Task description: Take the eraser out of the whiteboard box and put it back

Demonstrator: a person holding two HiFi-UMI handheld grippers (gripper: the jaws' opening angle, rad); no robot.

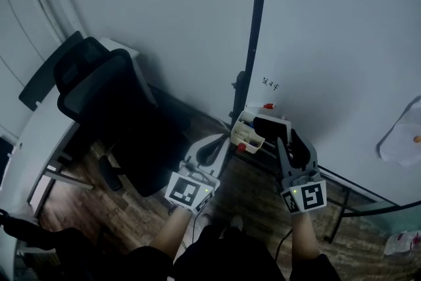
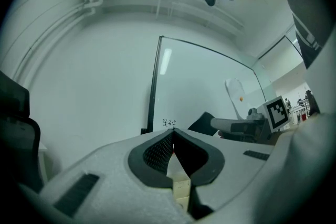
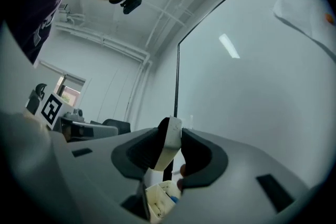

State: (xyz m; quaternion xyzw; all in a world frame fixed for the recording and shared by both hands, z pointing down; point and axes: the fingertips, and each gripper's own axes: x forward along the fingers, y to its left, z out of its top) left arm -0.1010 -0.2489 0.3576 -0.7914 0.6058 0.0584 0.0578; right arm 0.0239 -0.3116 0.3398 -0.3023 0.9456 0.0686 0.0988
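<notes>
The eraser (image 3: 169, 145), white-backed with black felt, is pinched between the pads of my right gripper (image 3: 171, 139) and tilts just above the white whiteboard box (image 3: 159, 200). From the head view, my right gripper (image 1: 287, 137) holds the dark eraser (image 1: 270, 129) over the right end of the box (image 1: 248, 133), which carries markers and hangs at the whiteboard's lower edge. My left gripper (image 1: 209, 153) waits left of the box and slightly lower, jaws together with nothing in them. In its own view the left gripper (image 2: 173, 134) is shut, and the box (image 2: 181, 188) shows past its fingers.
The whiteboard (image 1: 342, 43) fills the right side, with its dark frame post (image 1: 253, 36) standing just behind the box. A black office chair (image 1: 112, 108) stands at the left beside a desk edge (image 1: 33, 141). A white sheet (image 1: 401, 135) hangs on the board at far right.
</notes>
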